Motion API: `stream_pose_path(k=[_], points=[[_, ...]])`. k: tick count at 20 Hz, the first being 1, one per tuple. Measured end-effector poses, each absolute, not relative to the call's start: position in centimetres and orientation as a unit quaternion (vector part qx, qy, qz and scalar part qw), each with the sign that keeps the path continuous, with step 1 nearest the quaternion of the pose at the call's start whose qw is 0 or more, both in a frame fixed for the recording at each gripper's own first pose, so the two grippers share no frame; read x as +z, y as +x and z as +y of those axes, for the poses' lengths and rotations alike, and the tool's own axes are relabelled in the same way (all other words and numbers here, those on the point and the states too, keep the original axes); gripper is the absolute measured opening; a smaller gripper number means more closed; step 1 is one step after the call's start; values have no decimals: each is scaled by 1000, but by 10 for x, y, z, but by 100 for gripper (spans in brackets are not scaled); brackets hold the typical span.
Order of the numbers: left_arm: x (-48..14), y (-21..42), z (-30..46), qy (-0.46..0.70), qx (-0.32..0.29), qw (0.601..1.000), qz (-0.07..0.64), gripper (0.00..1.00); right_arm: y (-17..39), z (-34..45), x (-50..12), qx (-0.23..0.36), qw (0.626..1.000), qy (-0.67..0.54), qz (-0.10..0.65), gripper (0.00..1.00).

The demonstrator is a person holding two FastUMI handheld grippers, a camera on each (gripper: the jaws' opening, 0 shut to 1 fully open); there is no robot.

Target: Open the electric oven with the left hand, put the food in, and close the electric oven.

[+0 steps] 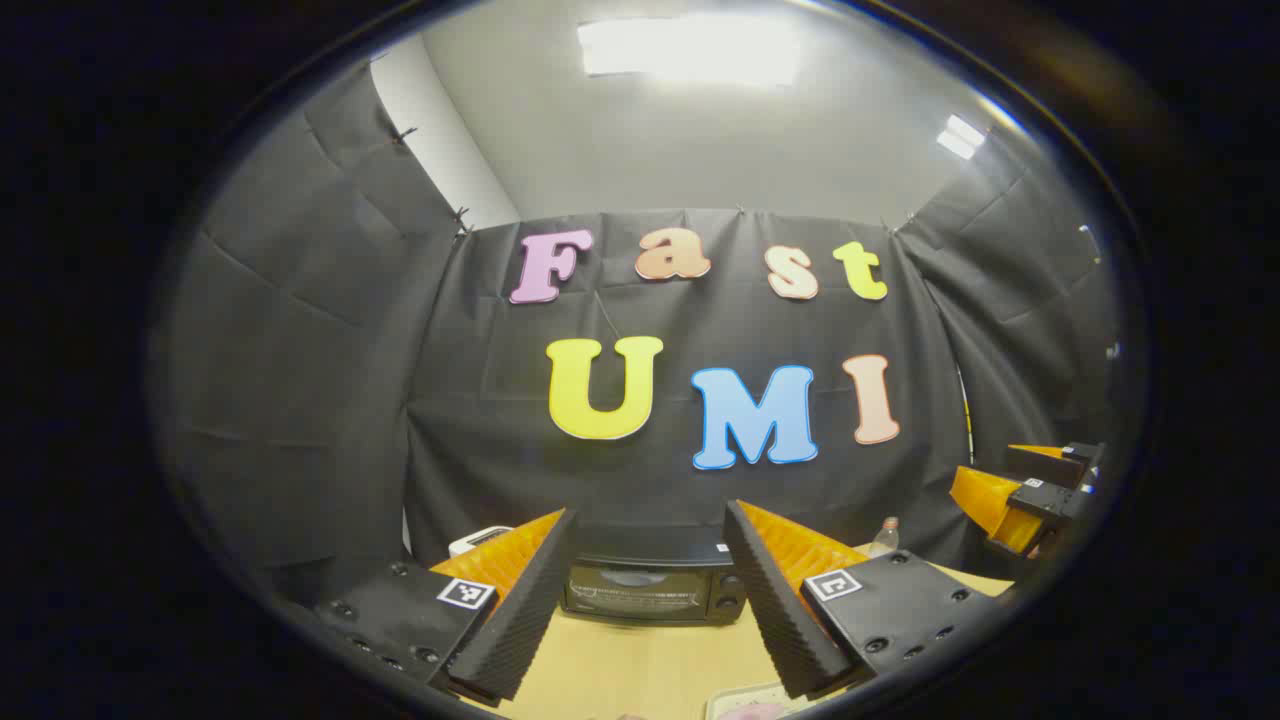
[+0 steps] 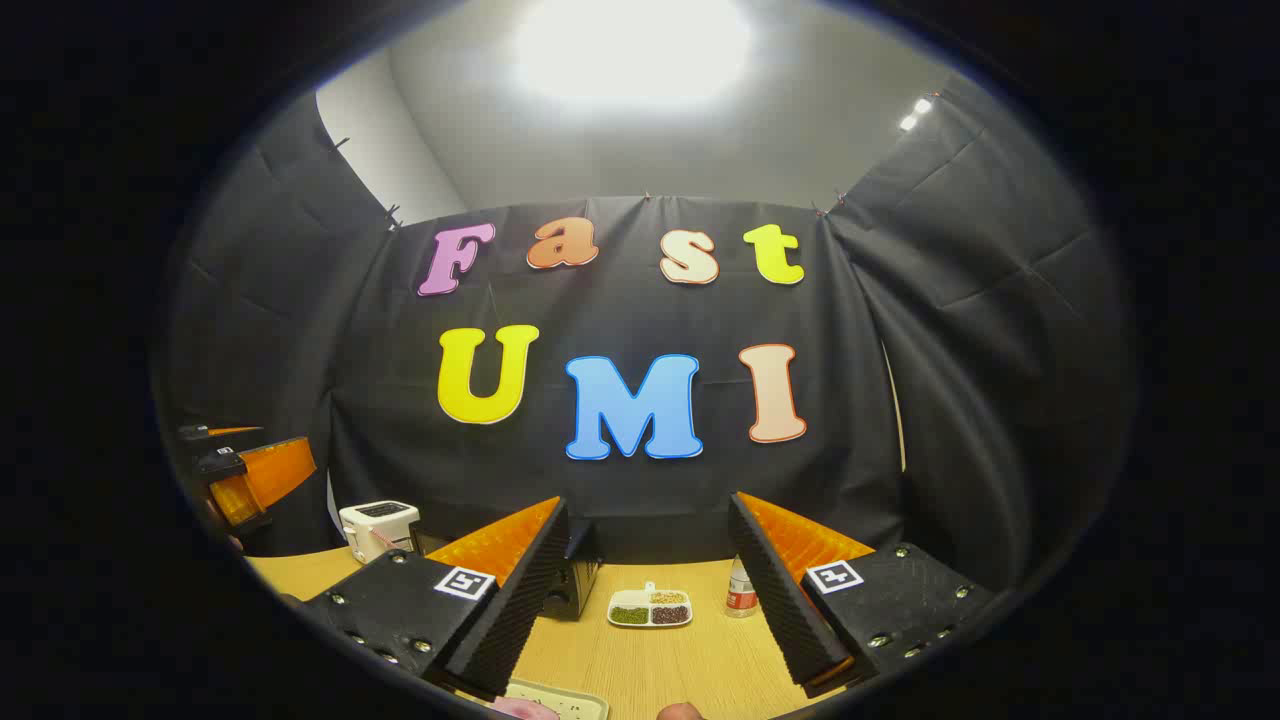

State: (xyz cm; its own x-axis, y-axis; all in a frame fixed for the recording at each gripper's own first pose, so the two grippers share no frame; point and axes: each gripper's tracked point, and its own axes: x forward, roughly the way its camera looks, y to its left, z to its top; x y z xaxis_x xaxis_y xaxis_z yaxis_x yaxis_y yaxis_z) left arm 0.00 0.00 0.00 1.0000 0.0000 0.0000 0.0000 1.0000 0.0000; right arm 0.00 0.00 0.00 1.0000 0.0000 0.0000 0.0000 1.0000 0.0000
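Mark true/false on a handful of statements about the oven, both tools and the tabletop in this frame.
1. The electric oven door is shut. True.
2. The left tool is clamped on the oven handle. False: its fingers are spread apart, short of the oven.
3. The right tool is open and holds nothing. True.
4. The divided dish is empty. False: its compartments hold green, dark and pale contents.
5. A white toaster stands on the table, left of the oven in the right gripper view. True.
6. The small bottle lies on its side. False: it stands upright beside the dish.
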Motion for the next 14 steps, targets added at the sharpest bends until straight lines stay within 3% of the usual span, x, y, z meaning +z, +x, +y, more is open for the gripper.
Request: stream_pose_path(k=[4, 6, 8, 9, 14], points=[[0, 2, -2, 6, -3, 1000, 0, 97, -3, 0, 3, 4, 1000, -5, -5, 98], [-1, 5, -2, 10, -2, 1000, 3, 100, -3, -1, 2, 7, 1000, -12, -7, 98], [-9, 7, -2, 9, 0, 1000, 11, 97, -3, -3, 1, 9, 1000, -16, -9, 98], [-10, 8, -4, 7, 2, 1000, 14, 90, -2, -4, 0, 10, 1000, -16, -9, 98], [-14, 20, -10, 17, 8, 1000, 19, 100, 3, -11, -13, 17, 1000, -9, 0, 98]])
